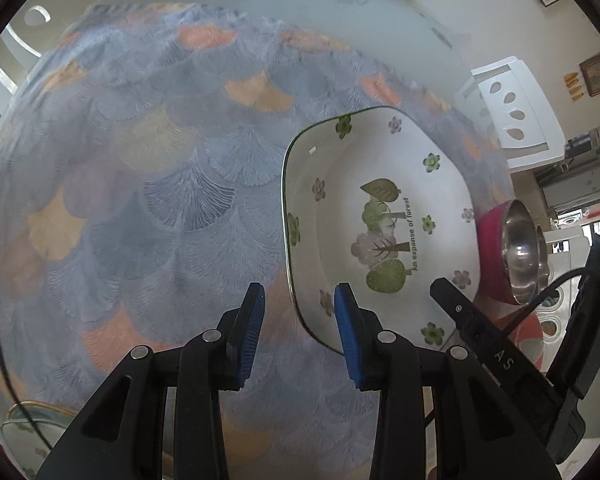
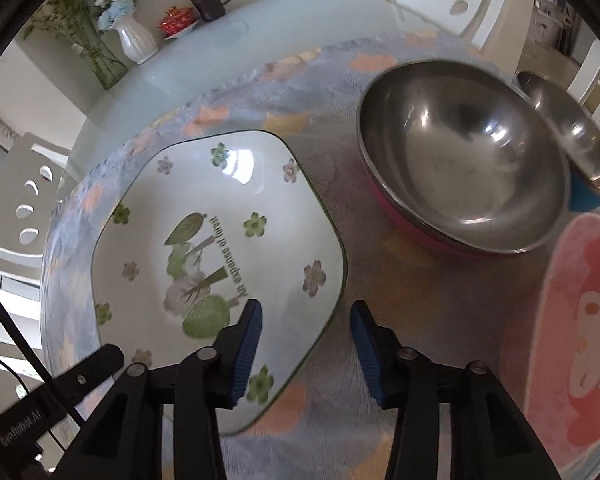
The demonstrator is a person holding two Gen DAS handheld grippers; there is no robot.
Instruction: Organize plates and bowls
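both claws straddle opposite rims of the square flowered plate (image 2: 220, 240) on the counter (image 1: 140, 200), left claw (image 1: 300, 332) and right claw (image 2: 306, 348) parted, gripping nothing, apparently placed for a two-sided lift beside the steel bowl (image 2: 460, 160).

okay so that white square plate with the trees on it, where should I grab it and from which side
Take the white plate by its raised green-edged rim, at the near edges. Each gripper already straddles one: the left gripper the edge on its side, the right gripper the opposite one. The rim flares up off the tablecloth, so one pad can slip under.
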